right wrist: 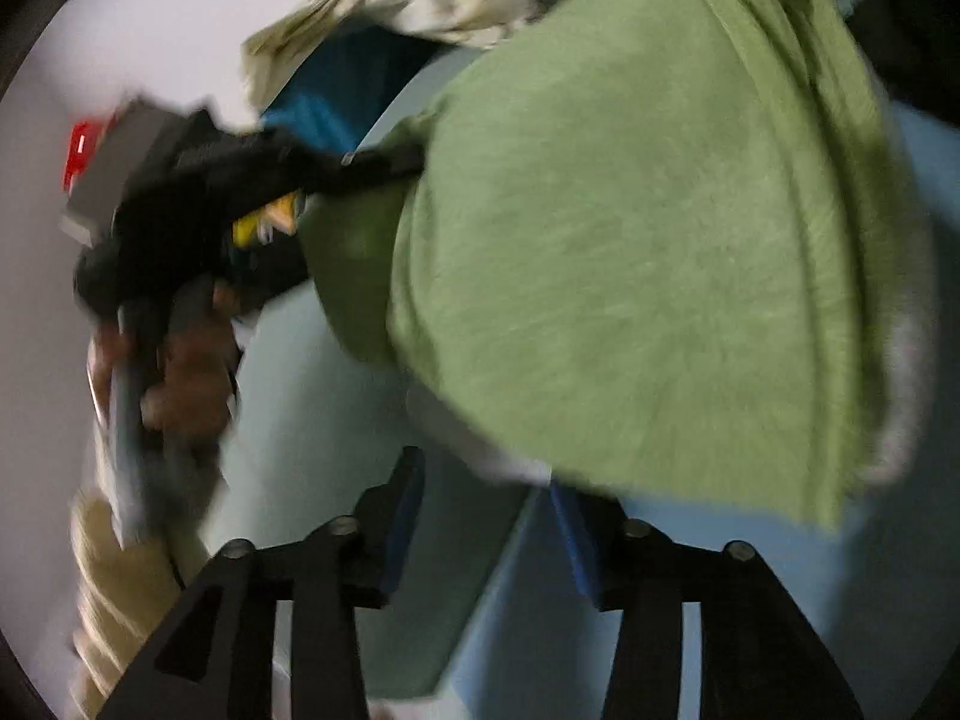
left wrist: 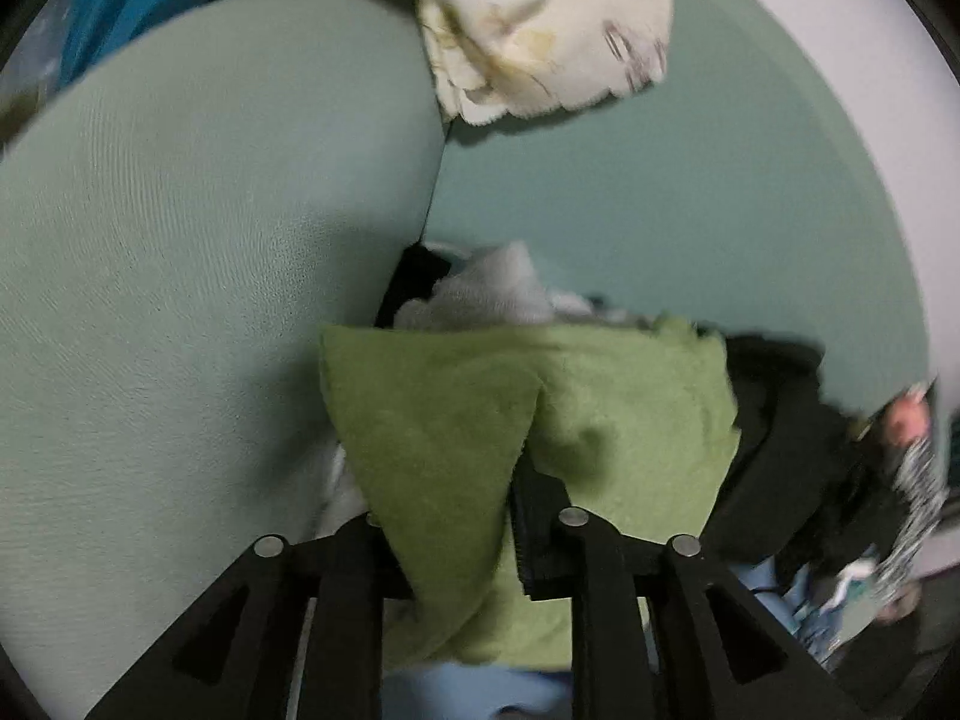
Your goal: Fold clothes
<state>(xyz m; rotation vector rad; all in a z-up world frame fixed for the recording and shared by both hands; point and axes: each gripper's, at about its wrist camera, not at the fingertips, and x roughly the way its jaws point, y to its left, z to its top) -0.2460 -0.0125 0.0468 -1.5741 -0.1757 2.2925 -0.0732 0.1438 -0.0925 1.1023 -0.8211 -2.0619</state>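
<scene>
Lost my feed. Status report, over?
Left gripper shut on green towel. Right gripper open, empty, towel just ahead. Cream cloth lies beyond, not blocking.

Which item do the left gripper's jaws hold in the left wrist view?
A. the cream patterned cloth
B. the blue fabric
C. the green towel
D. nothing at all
C: in the left wrist view the green towel runs down between the jaws of the left gripper, while the cream patterned cloth lies apart at the top of the view.
</scene>
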